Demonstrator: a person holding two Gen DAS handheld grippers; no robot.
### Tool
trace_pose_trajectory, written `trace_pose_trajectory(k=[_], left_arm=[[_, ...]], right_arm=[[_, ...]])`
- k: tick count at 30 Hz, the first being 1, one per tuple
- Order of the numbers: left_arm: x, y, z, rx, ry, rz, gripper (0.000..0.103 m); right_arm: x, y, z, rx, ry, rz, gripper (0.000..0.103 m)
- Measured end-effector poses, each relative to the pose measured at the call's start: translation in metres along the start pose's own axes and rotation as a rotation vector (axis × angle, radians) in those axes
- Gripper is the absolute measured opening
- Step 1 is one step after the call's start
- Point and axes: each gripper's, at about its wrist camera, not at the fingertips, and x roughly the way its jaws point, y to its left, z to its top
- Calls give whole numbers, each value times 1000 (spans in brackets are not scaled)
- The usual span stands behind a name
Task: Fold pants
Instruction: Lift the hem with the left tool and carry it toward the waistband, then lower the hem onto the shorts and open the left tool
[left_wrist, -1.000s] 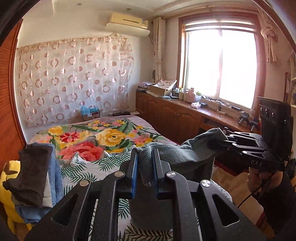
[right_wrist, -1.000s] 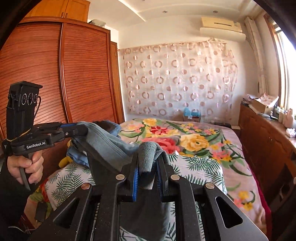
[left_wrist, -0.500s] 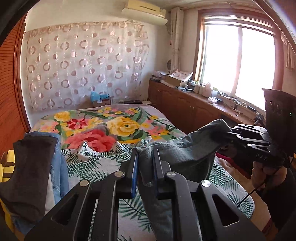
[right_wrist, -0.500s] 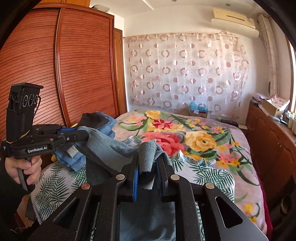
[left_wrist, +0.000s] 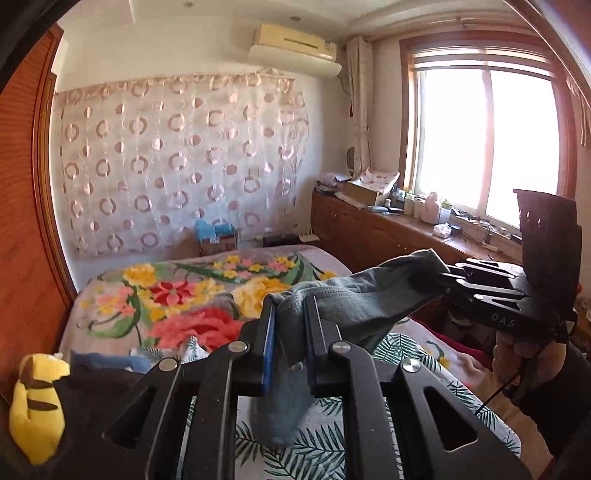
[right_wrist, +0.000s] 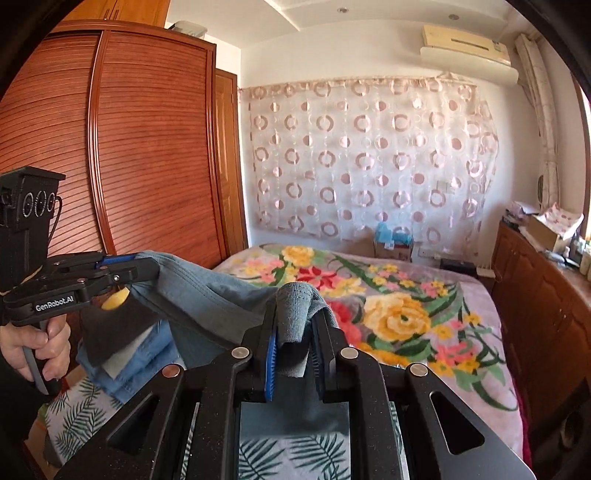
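Grey-blue pants (left_wrist: 354, 302) hang in the air above the bed, stretched between both grippers. My left gripper (left_wrist: 290, 314) is shut on one corner of the waistband; it also shows at the left of the right wrist view (right_wrist: 147, 267). My right gripper (right_wrist: 293, 325) is shut on the other corner of the pants (right_wrist: 207, 295); it also shows at the right of the left wrist view (left_wrist: 448, 278). The rest of the fabric hangs below the jaws, mostly hidden by the gripper bodies.
A bed (right_wrist: 424, 314) with a floral and palm-leaf cover lies below. A pile of folded clothes (right_wrist: 125, 354) and a yellow plush toy (left_wrist: 33, 402) sit at its left edge by the wooden wardrobe (right_wrist: 147, 155). Wooden cabinets (left_wrist: 369, 236) run under the window at right.
Both grippers have risen with the pants still clamped, so the bed sits lower in both views. The clothes pile has dropped toward the frame bottom in the left wrist view.
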Motion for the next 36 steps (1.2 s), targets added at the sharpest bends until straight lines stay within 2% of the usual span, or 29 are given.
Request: trace_pose_trajectory(k=[3, 4, 10, 14, 24, 30, 36], left_arm=[[-11, 0, -18, 3, 18, 3, 15], [-10, 1, -27, 4, 34, 6, 15], [-18, -4, -94, 10, 123, 9, 15], [-28, -6, -122, -15, 167, -7, 15], [-54, -28, -174, -35, 240, -54, 15], [-73, -37, -194, -52, 257, -70, 15], [-80, -44, -222, -84, 313, -68, 15]], right_arm=[[-6, 8, 0, 9, -13, 11, 16], [-8, 11, -11, 11, -5, 16, 16], [-7, 34, -62, -18, 94, 37, 16], [-13, 45, -83, 7, 155, 56, 16], [-42, 62, -91, 53, 261, 53, 16], [-64, 73, -103, 82, 293, 44, 16], [-75, 74, -112, 108, 330, 59, 16]])
